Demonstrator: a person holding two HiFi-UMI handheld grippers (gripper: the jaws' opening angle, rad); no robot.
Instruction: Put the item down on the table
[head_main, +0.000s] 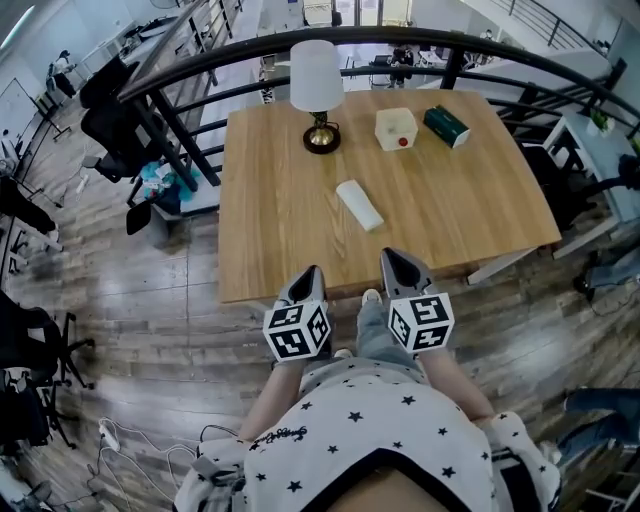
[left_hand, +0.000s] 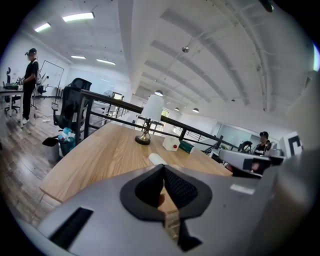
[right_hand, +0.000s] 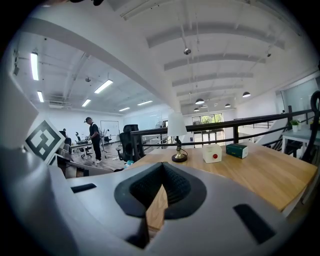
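Observation:
A white cylinder-shaped item (head_main: 359, 205) lies on its side near the middle of the wooden table (head_main: 270, 230), free of both grippers. In the left gripper view the item (left_hand: 156, 158) shows just past the jaws. My left gripper (head_main: 310, 273) hovers at the table's near edge, shut, with nothing between its jaws (left_hand: 163, 167). My right gripper (head_main: 392, 256) is beside it, slightly further over the table edge, also shut and empty (right_hand: 161, 166). The item is not visible in the right gripper view.
At the table's far side stand a lamp with a white shade (head_main: 318, 90), a white box with a red dot (head_main: 396, 128) and a dark green box (head_main: 446, 126). A black railing (head_main: 180, 70) curves behind the table. Office chairs (head_main: 110, 120) stand at the left.

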